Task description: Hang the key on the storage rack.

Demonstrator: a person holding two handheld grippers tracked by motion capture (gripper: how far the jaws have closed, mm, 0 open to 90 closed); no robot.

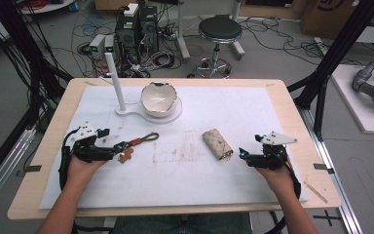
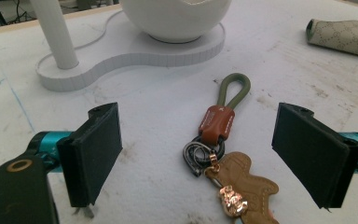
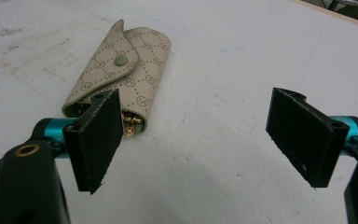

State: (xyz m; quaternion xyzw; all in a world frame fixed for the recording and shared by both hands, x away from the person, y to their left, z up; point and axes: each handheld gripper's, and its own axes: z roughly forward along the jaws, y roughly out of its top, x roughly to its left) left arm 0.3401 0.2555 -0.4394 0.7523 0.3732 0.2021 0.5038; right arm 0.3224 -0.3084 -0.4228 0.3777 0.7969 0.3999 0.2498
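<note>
A keyring (image 1: 137,143) (image 2: 219,140) with an olive loop, a red leather band and a tan bear-shaped tag lies on the white mat, left of centre. My left gripper (image 1: 121,150) (image 2: 209,158) rests at the mat's left, open, its jaws standing either side of the keyring without touching it. A beige patterned key pouch (image 1: 217,144) (image 3: 121,74) lies right of centre with its snap flap closed. My right gripper (image 1: 242,155) (image 3: 200,140) is open just right of the pouch, with bare mat between its jaws; the left jaw hides the pouch's near corner.
A white bowl (image 1: 159,98) (image 2: 177,18) sits on a white stand (image 1: 126,113) (image 2: 121,51) with an upright post (image 1: 115,80) at the back of the mat (image 1: 253,107). The wooden table edge (image 1: 292,105) frames the mat. A stool and cables are on the floor beyond.
</note>
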